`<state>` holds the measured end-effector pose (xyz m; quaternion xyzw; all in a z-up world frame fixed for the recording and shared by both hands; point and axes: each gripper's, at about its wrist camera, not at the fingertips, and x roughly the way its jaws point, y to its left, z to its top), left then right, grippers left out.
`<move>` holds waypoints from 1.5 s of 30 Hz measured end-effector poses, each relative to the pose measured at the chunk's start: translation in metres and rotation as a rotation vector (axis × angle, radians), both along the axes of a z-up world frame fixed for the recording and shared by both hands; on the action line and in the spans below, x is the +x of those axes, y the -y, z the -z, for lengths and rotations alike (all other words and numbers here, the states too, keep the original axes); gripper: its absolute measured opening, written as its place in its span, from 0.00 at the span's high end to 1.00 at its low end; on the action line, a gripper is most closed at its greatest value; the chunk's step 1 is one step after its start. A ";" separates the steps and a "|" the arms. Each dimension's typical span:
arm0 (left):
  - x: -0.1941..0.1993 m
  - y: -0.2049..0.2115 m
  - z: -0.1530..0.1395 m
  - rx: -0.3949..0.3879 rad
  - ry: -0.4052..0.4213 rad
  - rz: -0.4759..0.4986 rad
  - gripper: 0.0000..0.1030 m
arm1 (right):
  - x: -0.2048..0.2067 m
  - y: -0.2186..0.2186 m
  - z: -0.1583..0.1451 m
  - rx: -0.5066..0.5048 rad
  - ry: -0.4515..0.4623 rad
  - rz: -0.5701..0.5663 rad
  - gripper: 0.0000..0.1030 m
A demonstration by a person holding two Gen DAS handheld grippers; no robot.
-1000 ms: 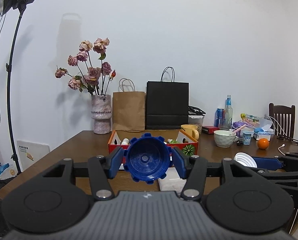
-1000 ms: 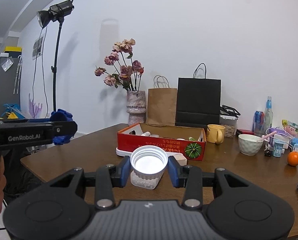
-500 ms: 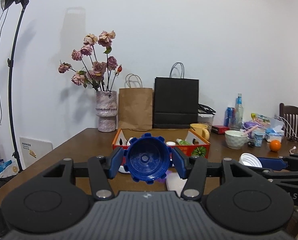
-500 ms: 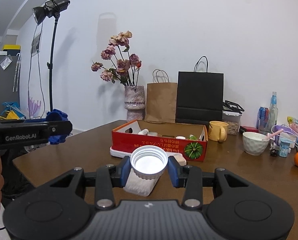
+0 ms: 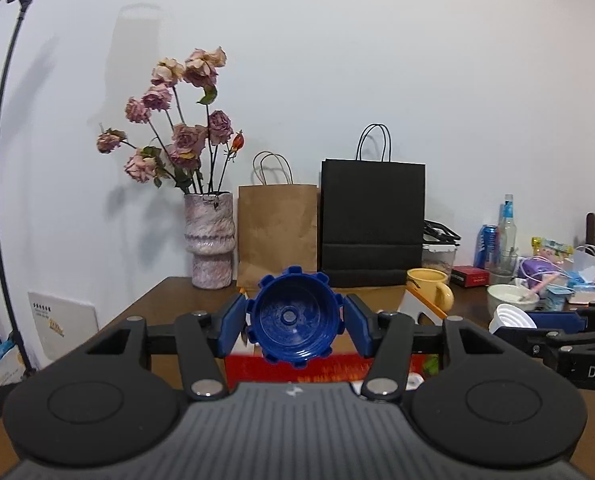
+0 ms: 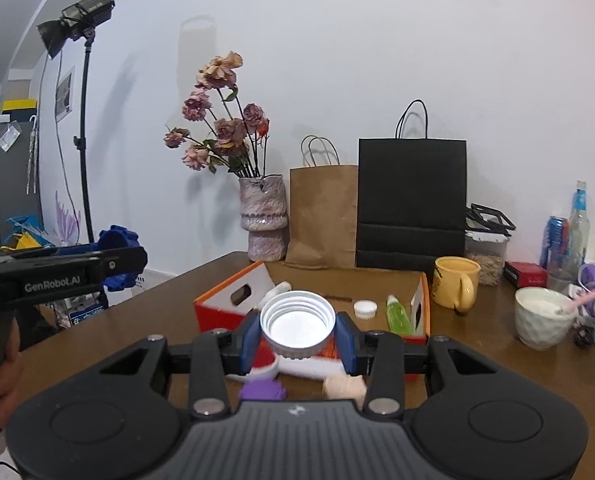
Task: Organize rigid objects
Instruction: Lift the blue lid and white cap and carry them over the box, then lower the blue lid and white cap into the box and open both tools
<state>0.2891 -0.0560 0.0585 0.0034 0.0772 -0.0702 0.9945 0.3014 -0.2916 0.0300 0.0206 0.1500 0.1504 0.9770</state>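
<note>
My left gripper [image 5: 293,322] is shut on a blue ridged cap [image 5: 293,320], its hollow side facing the camera. My right gripper [image 6: 297,330] is shut on a white threaded cap [image 6: 297,324], held just in front of a red-orange cardboard box [image 6: 419,312]. Inside the box lie a small white cap [image 6: 364,307] and a green tube [image 6: 397,316]. In the left wrist view the box [image 5: 417,306] shows behind the blue cap, and the white cap [image 5: 511,318] shows at the right in the other gripper. A purple piece [image 6: 262,391] and a beige piece [image 6: 343,387] lie on the table below the right gripper.
A brown wooden table [image 6: 137,320] carries a vase of dried roses [image 6: 263,220], a brown paper bag [image 6: 323,216], a black bag [image 6: 411,204], a yellow mug [image 6: 455,286], a white bowl [image 6: 543,322] and bottles at the right. A light stand [image 6: 83,120] rises at the left.
Both grippers have moved forward toward the box with their caps still held. The box, the vase and the bags look larger and nearer, and the box's inside has come into the right wrist view.
</note>
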 end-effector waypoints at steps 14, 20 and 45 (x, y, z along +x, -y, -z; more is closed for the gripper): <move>0.156 0.004 -0.002 0.008 -0.161 0.063 0.47 | 0.163 0.014 -0.003 0.037 -0.137 -0.053 0.62; 0.234 0.004 0.003 0.020 -0.340 0.117 0.47 | 0.243 0.015 -0.003 0.051 -0.249 -0.078 0.62; 0.361 0.018 0.079 0.099 -0.848 0.193 0.34 | 0.395 -0.022 0.083 0.007 -0.633 -0.033 0.49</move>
